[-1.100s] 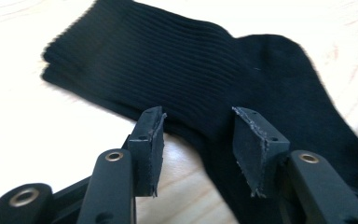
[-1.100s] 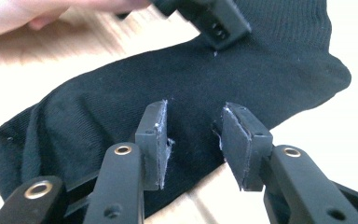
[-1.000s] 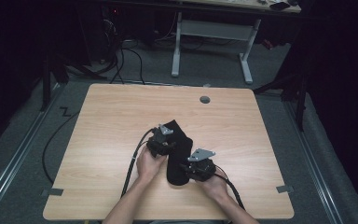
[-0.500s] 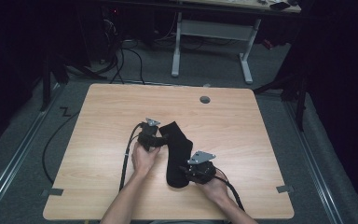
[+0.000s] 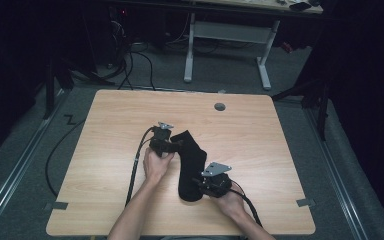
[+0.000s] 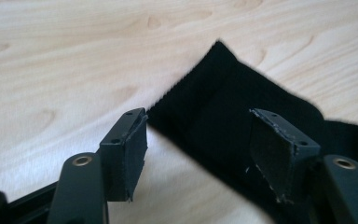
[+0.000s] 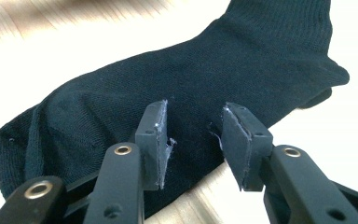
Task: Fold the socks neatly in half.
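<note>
A black sock (image 5: pixel 191 165) lies flat on the wooden surface (image 5: pixel 105 125), a little toward the near edge and about midway between the left and right edges. Its long axis runs from the near edge toward the far edge, tilted slightly left at the far end: the ribbed cuff (image 5: pixel 182 137) points toward the far left corner, and the foot end (image 5: pixel 189 194) points toward the near edge. No brand, label or writing can be read on the sock or on either tool.

The left gripper (image 5: pixel 172 145) sits at the cuff end, held in the person's left hand (image 5: pixel 156 164). In the left gripper view its fingers (image 6: pixel 129 154) stand well apart and have just been opening; the cuff's ribbed edge (image 6: pixel 186 91) lies on the surface ahead, partly between them, and neither pad presses on the cloth.

The right gripper (image 5: pixel 200 182) rests against the right side of the foot end, held in the right hand (image 5: pixel 230 202). In the right gripper view its fingers (image 7: pixel 154 140) stand at a moderate gap over the sock (image 7: pixel 191 79), with the dark knit running under and between them; I cannot tell whether the pads pinch any cloth.

A small round grey grommet (image 5: pixel 220 106) sits in the surface near the far edge, well apart from the sock. A black cable (image 5: pixel 134 165) trails from the left gripper toward the near edge
</note>
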Tool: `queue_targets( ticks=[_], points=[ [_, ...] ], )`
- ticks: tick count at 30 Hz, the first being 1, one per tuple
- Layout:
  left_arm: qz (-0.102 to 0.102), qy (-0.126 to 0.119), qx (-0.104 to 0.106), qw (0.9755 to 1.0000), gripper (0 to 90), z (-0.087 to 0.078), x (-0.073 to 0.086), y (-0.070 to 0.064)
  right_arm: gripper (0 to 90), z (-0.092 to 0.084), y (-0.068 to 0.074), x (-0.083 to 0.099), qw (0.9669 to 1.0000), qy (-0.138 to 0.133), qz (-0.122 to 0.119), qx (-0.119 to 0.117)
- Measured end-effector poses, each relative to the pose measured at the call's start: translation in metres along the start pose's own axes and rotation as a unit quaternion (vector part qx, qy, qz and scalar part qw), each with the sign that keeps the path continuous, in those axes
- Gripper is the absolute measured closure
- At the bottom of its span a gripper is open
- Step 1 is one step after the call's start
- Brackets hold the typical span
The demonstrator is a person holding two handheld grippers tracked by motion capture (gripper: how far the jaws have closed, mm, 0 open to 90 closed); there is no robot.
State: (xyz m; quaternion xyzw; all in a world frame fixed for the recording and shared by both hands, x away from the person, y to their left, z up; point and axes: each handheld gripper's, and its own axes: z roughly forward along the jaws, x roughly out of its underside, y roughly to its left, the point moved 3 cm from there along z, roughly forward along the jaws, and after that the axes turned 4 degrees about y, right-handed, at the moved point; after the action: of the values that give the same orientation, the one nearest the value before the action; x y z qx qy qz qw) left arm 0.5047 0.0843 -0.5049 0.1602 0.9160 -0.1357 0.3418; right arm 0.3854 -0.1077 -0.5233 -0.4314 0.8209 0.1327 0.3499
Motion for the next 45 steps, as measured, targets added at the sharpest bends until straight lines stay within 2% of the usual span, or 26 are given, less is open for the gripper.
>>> queue_targets(
  ticks=[3,8,11,13,15,16,21,24,26,33,35,37,39,40,45],
  points=[
    [0.003,0.017,-0.013,0.9998,34.9,0.009,-0.004,0.002,60.9,0.0,0.0,0.0,1.0,-0.001,0.002,0.0],
    [-0.007,0.019,-0.02,0.9996,36.3,0.015,-0.004,0.005,60.9,0.0,0.0,0.0,1.0,0.002,0.002,-0.001],
    [0.016,0.039,-0.025,0.9988,38.3,0.016,-0.007,0.003,60.9,0.001,-0.001,0.0,1.0,0.001,0.003,-0.004],
    [0.02,0.046,-0.023,0.9985,40.9,0.017,-0.01,0.002,60.8,0.001,-0.001,0.0,1.0,0.001,0.003,-0.005],
    [0.031,0.044,-0.023,0.9983,47.3,0.017,-0.01,0.001,60.8,0.001,-0.001,-0.001,1.0,0.001,0.001,-0.006],
    [0.036,0.043,-0.02,0.9982,49.3,0.017,-0.01,0.0,60.8,0.001,-0.001,-0.001,1.0,0.003,0.004,-0.006],
    [0.05,0.059,0.004,0.997,70.6,0.018,-0.013,-0.004,60.6,0.001,-0.002,-0.002,0.9999,0.009,0.0,-0.009],
    [0.05,0.07,0.013,0.9962,76.0,0.019,-0.017,-0.004,60.4,0.001,-0.003,-0.003,0.9999,0.011,0.001,-0.01],
    [0.042,0.071,0.027,0.9962,77.5,0.017,-0.017,-0.002,60.3,0.001,-0.003,-0.003,0.9999,0.011,0.001,-0.009],
    [0.048,0.029,0.065,0.9963,78.9,0.0,-0.022,-0.004,59.8,0.001,-0.003,-0.004,0.9999,0.014,0.003,-0.007],
    [0.058,0.01,0.074,0.9955,79.0,-0.011,-0.025,-0.007,60.8,-0.001,-0.002,-0.004,0.9999,0.01,0.003,-0.003],
    [0.064,-0.006,0.084,0.9944,79.0,-0.018,-0.026,-0.01,70.0,-0.005,-0.006,-0.007,0.9998,-0.009,0.014,-0.007],
    [0.068,-0.013,0.092,0.9934,79.0,-0.023,-0.026,-0.012,80.0,-0.01,-0.016,-0.012,0.9985,-0.029,0.043,-0.017],
    [0.069,-0.017,0.096,0.9928,78.9,-0.026,-0.026,-0.013,82.6,-0.011,-0.019,-0.015,0.9983,-0.029,0.048,-0.015],
    [0.075,-0.027,0.113,0.9903,79.0,-0.03,-0.026,-0.016,86.3,0.004,-0.028,-0.03,0.9975,-0.022,0.067,-0.007]
  ],
)
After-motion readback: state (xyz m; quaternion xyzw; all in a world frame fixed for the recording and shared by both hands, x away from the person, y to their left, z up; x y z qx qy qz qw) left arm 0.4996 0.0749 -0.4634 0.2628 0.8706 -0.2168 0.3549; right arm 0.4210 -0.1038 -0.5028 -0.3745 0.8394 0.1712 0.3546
